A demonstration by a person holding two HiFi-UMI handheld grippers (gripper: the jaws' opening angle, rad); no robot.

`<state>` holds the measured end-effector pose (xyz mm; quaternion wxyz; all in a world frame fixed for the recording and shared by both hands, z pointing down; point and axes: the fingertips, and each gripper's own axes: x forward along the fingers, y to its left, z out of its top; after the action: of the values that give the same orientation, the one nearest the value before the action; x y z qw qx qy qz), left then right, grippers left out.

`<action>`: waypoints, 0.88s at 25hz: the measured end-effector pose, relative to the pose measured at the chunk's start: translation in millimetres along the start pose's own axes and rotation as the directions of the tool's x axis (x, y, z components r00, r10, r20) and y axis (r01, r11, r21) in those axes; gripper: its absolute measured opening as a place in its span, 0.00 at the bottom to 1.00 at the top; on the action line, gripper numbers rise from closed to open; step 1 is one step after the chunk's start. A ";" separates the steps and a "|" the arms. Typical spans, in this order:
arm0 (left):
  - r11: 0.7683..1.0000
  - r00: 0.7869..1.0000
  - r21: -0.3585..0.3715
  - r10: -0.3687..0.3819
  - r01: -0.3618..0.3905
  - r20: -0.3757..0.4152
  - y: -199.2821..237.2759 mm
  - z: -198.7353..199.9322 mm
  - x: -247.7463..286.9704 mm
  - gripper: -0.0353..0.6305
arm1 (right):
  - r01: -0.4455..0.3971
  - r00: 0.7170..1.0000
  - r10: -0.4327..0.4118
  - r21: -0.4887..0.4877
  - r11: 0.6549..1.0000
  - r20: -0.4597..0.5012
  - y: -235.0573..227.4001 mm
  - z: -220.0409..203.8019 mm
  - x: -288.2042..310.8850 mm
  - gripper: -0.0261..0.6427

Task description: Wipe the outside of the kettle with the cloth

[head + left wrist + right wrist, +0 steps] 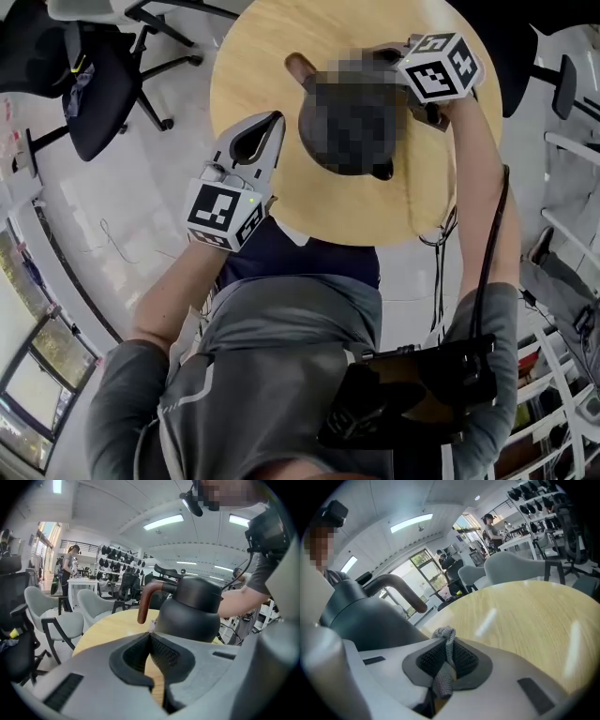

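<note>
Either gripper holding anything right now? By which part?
The right gripper is shut on the cloth, pinched at a bunched fold, with a small bit poking out in front. The left gripper is shut with nothing in it.

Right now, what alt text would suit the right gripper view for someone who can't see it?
The right gripper pinches a grey cloth between its fingers, close beside a dark kettle on a pale wooden table. Chairs stand in the bright room beyond.
</note>
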<state>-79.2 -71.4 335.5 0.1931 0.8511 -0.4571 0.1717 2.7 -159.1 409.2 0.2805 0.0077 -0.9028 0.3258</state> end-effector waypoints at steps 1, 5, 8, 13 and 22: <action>1.000 1.000 -0.001 0.000 0.000 0.002 -0.6 -0.2 -0.2 0.06 | -0.007 1.000 0.007 0.011 1.000 -0.025 -0.8 0.0 2.9 0.11; 1.000 1.000 0.005 0.003 -0.003 0.000 0.3 -2.2 -1.7 0.06 | -0.046 0.997 0.048 0.023 0.999 -0.066 -0.1 6.4 16.0 0.11; 1.000 1.000 0.000 0.006 -0.006 0.000 0.3 -2.2 -5.3 0.06 | -0.077 0.994 0.079 0.030 0.997 -0.071 3.5 14.5 22.5 0.11; 1.000 1.000 -0.004 -0.002 0.002 -0.004 1.0 -0.7 -15.2 0.06 | 0.004 0.995 -0.002 0.016 1.000 -0.100 -1.5 10.7 14.1 0.12; 0.997 0.998 0.045 -0.061 0.060 0.019 14.5 47.4 -36.0 0.06 | 0.384 0.902 -0.399 0.117 0.916 0.166 7.1 42.2 -66.6 0.12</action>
<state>-104.8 -76.1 280.1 0.1745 0.8702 -0.4293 0.1673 36.3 -189.7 344.3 0.2541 0.2306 -0.8910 0.2973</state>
